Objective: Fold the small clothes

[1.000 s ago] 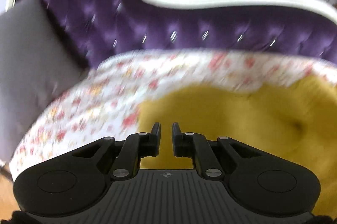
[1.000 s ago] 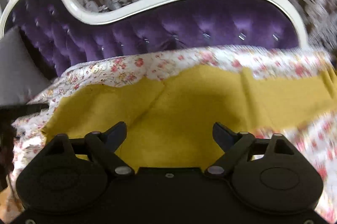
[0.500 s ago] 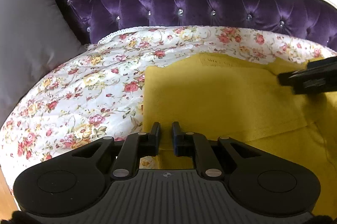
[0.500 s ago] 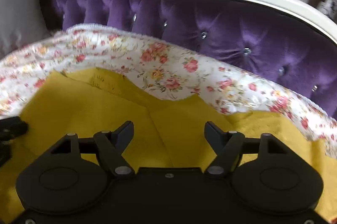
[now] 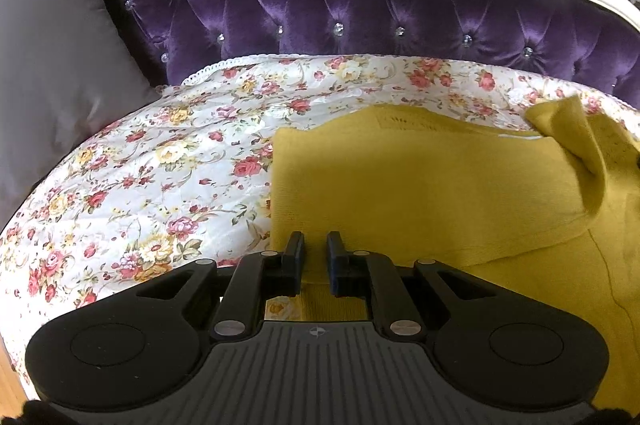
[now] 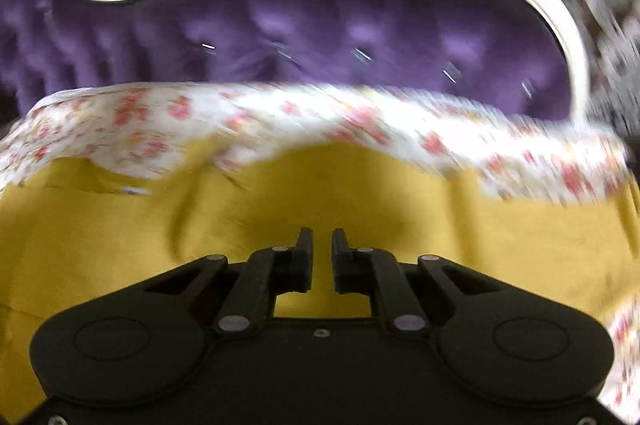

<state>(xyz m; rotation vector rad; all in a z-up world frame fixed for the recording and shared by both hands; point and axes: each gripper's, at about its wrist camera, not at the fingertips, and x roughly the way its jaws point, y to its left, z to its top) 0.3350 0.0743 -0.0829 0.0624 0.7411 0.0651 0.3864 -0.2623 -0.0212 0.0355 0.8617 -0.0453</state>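
A mustard yellow knitted garment lies on the floral quilt, with one layer folded over the rest. In the left wrist view, my left gripper sits at the near left corner of that folded layer, its jaws nearly together with yellow cloth in the narrow gap. A raised flap of the garment stands at the far right. The right wrist view is blurred. There my right gripper hangs over the garment, its jaws closing to a thin gap with puckered yellow cloth between them.
A tufted purple sofa back with a cream frame rises behind the quilt. A grey cushion leans at the left end. A patterned curtain hangs behind the sofa. The quilt's left half lies bare beside the garment.
My right gripper's jaws went from wide apart to nearly together, and it swung out of the left wrist view. My left gripper came down to the quilt earlier and has stayed there since.
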